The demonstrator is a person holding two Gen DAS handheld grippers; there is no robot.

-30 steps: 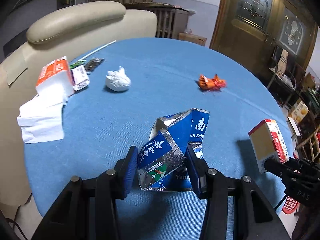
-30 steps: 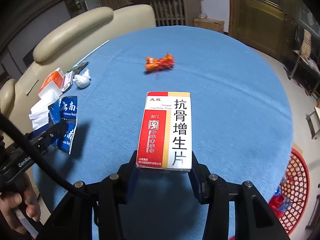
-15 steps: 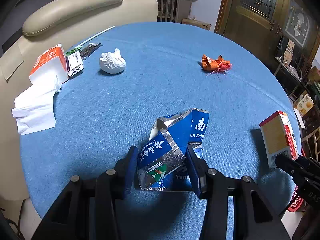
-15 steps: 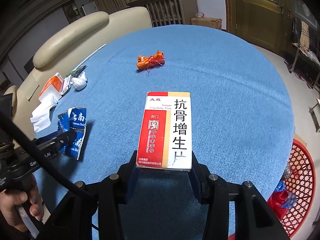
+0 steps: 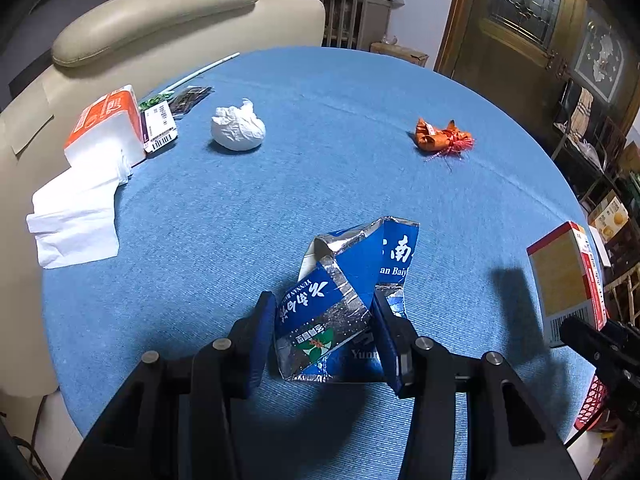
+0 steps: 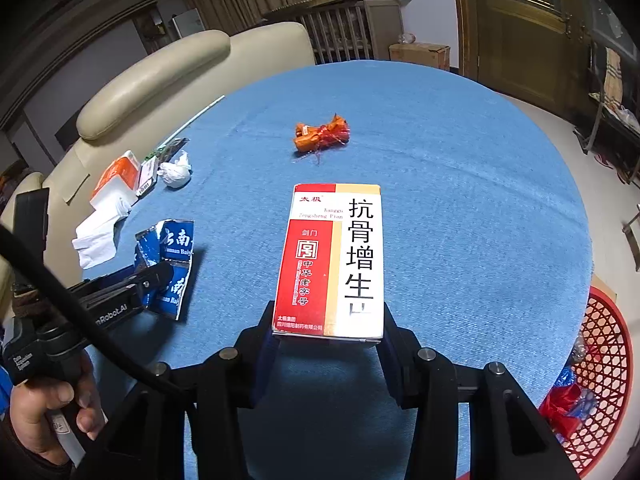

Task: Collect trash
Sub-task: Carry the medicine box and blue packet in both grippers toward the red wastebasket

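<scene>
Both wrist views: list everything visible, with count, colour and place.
table: 1, blue cloth, centre
blue wrapper: 1, blue and silver, in left gripper
box: 1, red and white, in right gripper
orange wrapper: 1, mid-table
paper ball: 1, white, table's left
tissue pack: 1, orange and white, left edge
basket: 1, red, on floor right, holds trash
sofa: 1, cream, behind table
left gripper: 1, black, shut
right gripper: 1, black, shut
</scene>
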